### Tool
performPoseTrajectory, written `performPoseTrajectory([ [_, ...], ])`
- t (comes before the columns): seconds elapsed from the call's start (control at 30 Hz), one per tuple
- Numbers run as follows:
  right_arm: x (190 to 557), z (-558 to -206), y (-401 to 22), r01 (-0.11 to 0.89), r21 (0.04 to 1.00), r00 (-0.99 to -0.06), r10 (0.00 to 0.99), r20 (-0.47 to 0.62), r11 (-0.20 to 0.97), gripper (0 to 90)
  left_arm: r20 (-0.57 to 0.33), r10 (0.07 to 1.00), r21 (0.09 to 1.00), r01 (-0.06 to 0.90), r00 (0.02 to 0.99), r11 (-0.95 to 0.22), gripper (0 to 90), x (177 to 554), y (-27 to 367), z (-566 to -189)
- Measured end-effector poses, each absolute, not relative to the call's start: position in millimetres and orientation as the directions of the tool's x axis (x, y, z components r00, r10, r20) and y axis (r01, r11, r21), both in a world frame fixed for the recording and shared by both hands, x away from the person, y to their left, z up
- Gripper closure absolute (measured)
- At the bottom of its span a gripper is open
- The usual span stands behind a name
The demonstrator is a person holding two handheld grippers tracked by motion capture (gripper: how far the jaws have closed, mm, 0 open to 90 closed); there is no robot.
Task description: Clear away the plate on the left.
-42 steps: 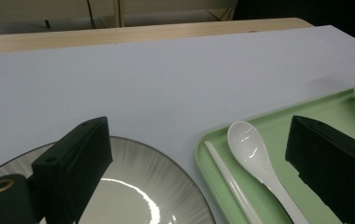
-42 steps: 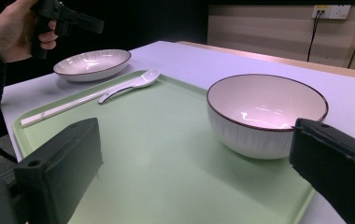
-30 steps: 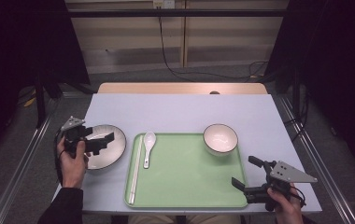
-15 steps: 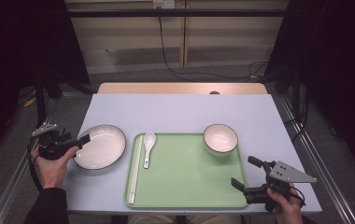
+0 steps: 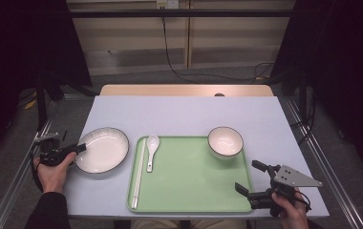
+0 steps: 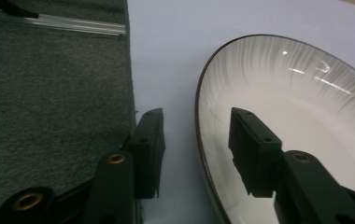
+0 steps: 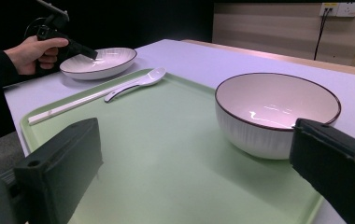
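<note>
A white plate (image 5: 102, 149) with a dark rim lies on the table left of the green tray (image 5: 194, 181). My left gripper (image 5: 77, 149) is at the plate's left edge. In the left gripper view its jaws straddle the plate's rim (image 6: 203, 140), one outside and one over the inside, with a gap on each side. The jaws have just been closing and the left gripper (image 6: 196, 116) is open. My right gripper (image 5: 248, 175) stands open at the tray's front right corner, nothing between its jaws. It faces the white bowl (image 7: 276, 109).
On the tray lie a white spoon (image 5: 151, 150) and white chopsticks (image 5: 138, 174) along its left side, with the bowl (image 5: 225, 141) at its back right corner. The table's left edge and grey floor (image 6: 49, 116) are right beside the left gripper.
The left gripper moved left and down, from over the plate to the plate's left rim, and its jaws stand narrower. The right gripper has kept still.
</note>
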State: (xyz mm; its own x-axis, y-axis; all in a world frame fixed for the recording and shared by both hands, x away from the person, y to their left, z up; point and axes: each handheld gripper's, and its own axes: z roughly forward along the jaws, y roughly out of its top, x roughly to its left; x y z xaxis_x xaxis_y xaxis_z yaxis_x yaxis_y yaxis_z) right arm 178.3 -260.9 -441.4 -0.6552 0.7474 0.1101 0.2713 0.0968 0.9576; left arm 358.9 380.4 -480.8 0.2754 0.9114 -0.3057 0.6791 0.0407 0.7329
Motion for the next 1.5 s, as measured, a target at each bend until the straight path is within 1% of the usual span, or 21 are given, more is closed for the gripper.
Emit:
performPoseTrajectory([
  [0.03,178,-442,-261,0.264,0.960,-0.652,0.751,0.104,0.096,2.2,-0.318,0.908,0.733,0.678,0.274,0.052,62.6,360,379,-481],
  [0.1,178,-442,-261,0.270,0.958,-0.653,0.750,0.109,0.096,2.2,-0.364,0.886,0.715,0.696,0.289,0.067,64.7,363,377,-483],
  [0.17,178,-442,-261,0.271,0.958,-0.652,0.750,0.109,0.096,2.2,-0.370,0.885,0.705,0.706,0.282,0.070,64.4,366,375,-485],
  [0.23,178,-442,-260,0.265,0.959,-0.653,0.750,0.104,0.098,2.2,-0.410,0.867,0.690,0.718,0.282,0.092,65.0,369,378,-488],
  [0.27,178,-442,-261,0.265,0.959,-0.652,0.751,0.104,0.097,2.2,-0.443,0.853,0.685,0.718,0.278,0.122,65.1,370,378,-490],
  [0.33,178,-442,-261,0.270,0.958,-0.653,0.749,0.108,0.097,2.2,-0.449,0.851,0.680,0.722,0.274,0.126,65.9,371,379,-490],
  [0.5,179,-443,-260,0.272,0.958,-0.651,0.751,0.112,0.094,2.2,-0.488,0.830,0.665,0.731,0.270,0.153,71.1,376,379,-494],
  [0.53,179,-443,-260,0.272,0.958,-0.652,0.750,0.112,0.094,2.2,-0.507,0.819,0.658,0.734,0.267,0.168,72.4,377,379,-494],
  [0.63,179,-443,-261,0.277,0.956,-0.652,0.750,0.113,0.096,2.2,-0.526,0.811,0.647,0.739,0.256,0.186,73.7,378,381,-496],
  [0.73,179,-444,-263,0.281,0.955,-0.653,0.748,0.119,0.094,2.2,-0.582,0.777,0.609,0.761,0.240,0.222,76.2,381,386,-498],
  [0.8,180,-444,-263,0.276,0.957,-0.646,0.755,0.115,0.091,2.2,-0.576,0.780,0.617,0.756,0.245,0.218,76.8,381,386,-498],
  [0.9,179,-444,-263,0.281,0.955,-0.649,0.751,0.119,0.092,2.2,-0.613,0.759,0.594,0.762,0.221,0.258,78.0,382,387,-499],
  [1.03,179,-444,-263,0.281,0.955,-0.652,0.749,0.118,0.094,2.2,-0.628,0.750,0.572,0.776,0.207,0.265,79.8,383,390,-498],
  [1.13,180,-444,-263,0.280,0.956,-0.645,0.756,0.116,0.092,2.2,-0.658,0.730,0.554,0.776,0.187,0.301,81.9,383,392,-499],
  [1.23,179,-444,-264,0.282,0.955,-0.642,0.758,0.117,0.091,2.2,-0.642,0.742,0.558,0.780,0.191,0.283,82.9,383,392,-495],
  [1.3,179,-444,-264,0.284,0.955,-0.635,0.763,0.121,0.085,2.2,-0.652,0.734,0.556,0.778,0.189,0.294,83.3,381,391,-493],
  [1.43,179,-443,-265,0.282,0.955,-0.646,0.754,0.118,0.091,2.2,-0.603,0.772,0.588,0.766,0.202,0.259,84.6,379,387,-483],
  [1.5,179,-443,-265,0.281,0.955,-0.646,0.754,0.116,0.093,2.2,-0.600,0.778,0.582,0.768,0.185,0.267,84.6,379,385,-481],
])
